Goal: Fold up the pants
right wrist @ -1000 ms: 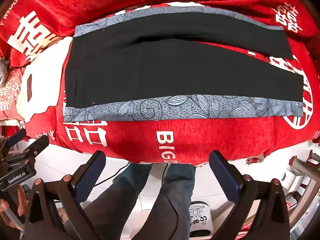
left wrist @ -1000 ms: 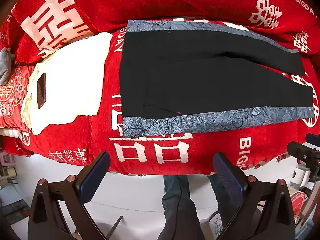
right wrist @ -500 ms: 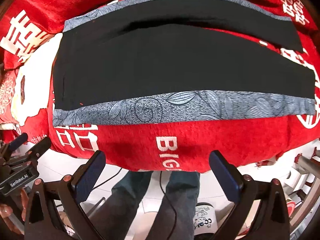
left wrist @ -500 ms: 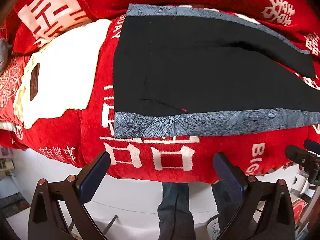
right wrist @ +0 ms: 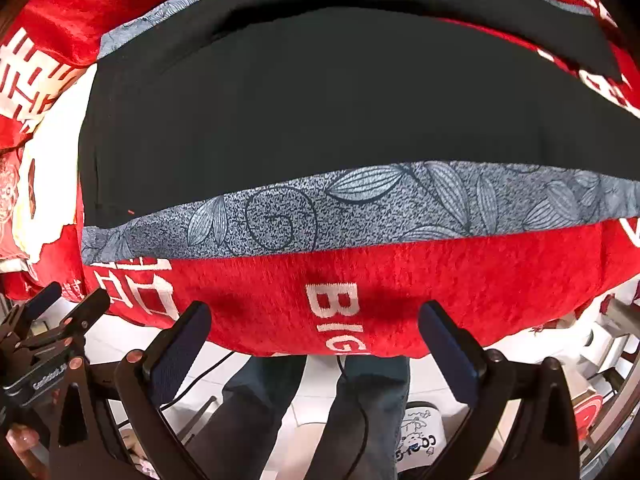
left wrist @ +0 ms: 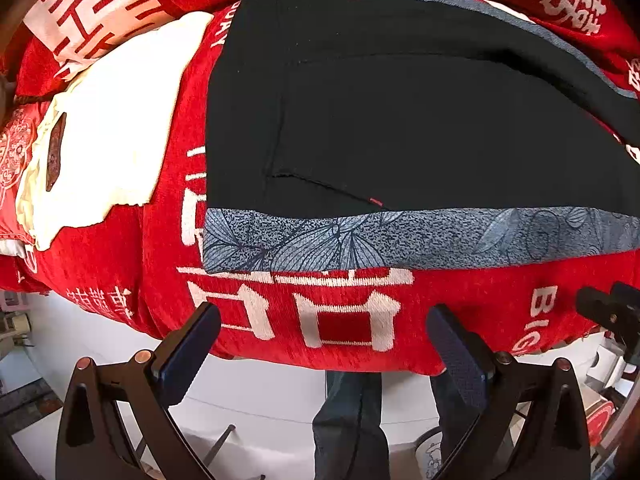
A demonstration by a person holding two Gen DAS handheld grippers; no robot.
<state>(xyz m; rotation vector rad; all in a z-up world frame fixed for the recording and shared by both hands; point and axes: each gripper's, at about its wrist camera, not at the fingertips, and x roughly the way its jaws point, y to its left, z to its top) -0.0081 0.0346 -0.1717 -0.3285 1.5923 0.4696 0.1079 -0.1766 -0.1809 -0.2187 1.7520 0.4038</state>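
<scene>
A plush red blanket with white woven lettering [left wrist: 352, 320] covers the raised surface. Spread flat on it lie the black fabric pants with grey-blue leaf-patterned side bands [right wrist: 320, 112], waist to the left, legs running right and slightly parted. Left of the waist rests a cream-white cloth [left wrist: 116, 120], just beside the pants. The left gripper [left wrist: 324, 344] hovers at the blanket's near edge below the waistband corner, jaws spread wide and empty. The right gripper [right wrist: 316, 340] hangs likewise below the near leg, jaws spread, gripping nothing.
</scene>
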